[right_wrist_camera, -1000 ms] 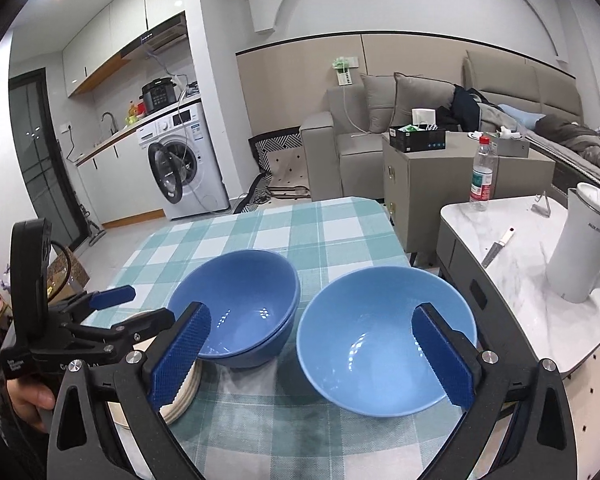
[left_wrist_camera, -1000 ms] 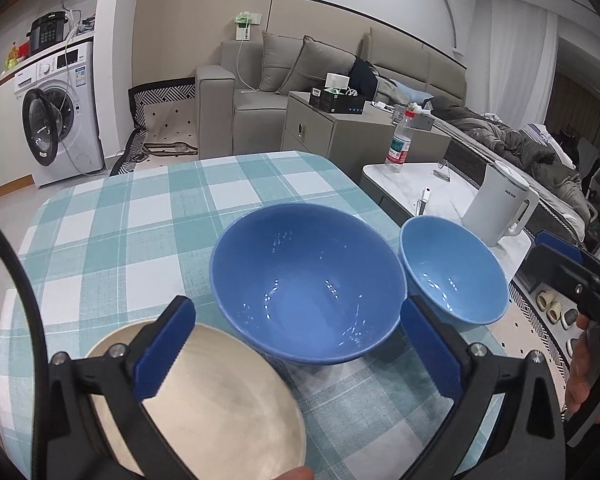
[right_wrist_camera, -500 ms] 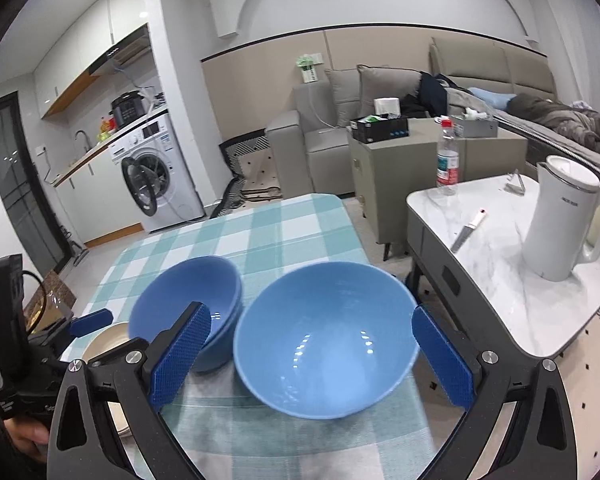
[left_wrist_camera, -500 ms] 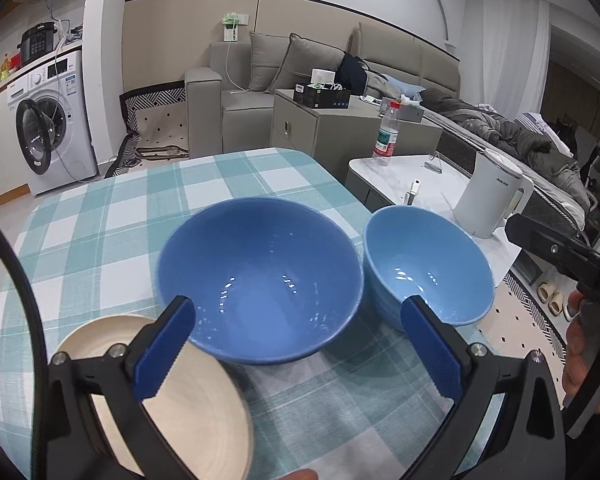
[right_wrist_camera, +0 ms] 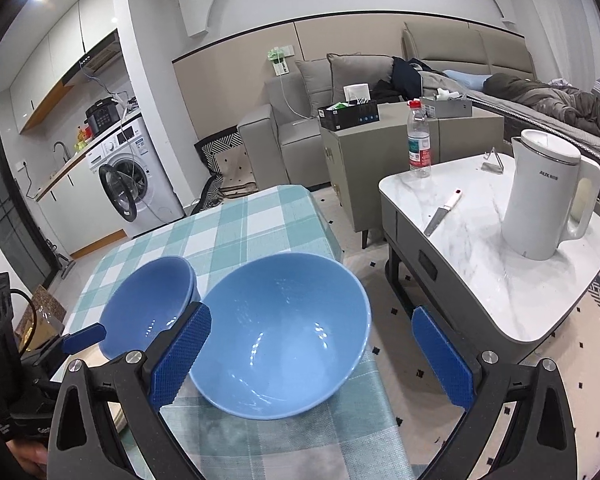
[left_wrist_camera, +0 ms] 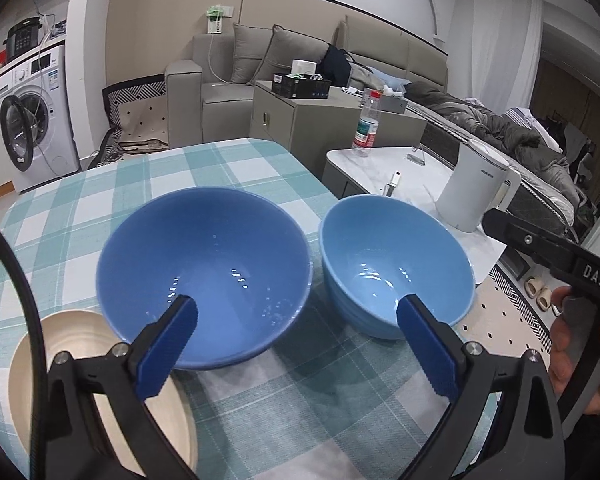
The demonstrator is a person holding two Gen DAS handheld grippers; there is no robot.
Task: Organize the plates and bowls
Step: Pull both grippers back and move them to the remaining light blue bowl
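Both grippers backed off vs 1 s ago. Left gripper (left_wrist_camera: 296,344) jaws released, dark blue bowl (left_wrist_camera: 204,276) ahead; right gripper (right_wrist_camera: 312,354) jaws released around light blue bowl (right_wrist_camera: 280,336). Beige plate (left_wrist_camera: 80,384) left. 2 bowls still unstacked.

A small home, living and kitchen space in one.
Behind the checked tabletop (left_wrist_camera: 228,164) stand a sofa (left_wrist_camera: 228,80), a washing machine (left_wrist_camera: 32,120) left of it, and a bed (left_wrist_camera: 480,120) to its right.
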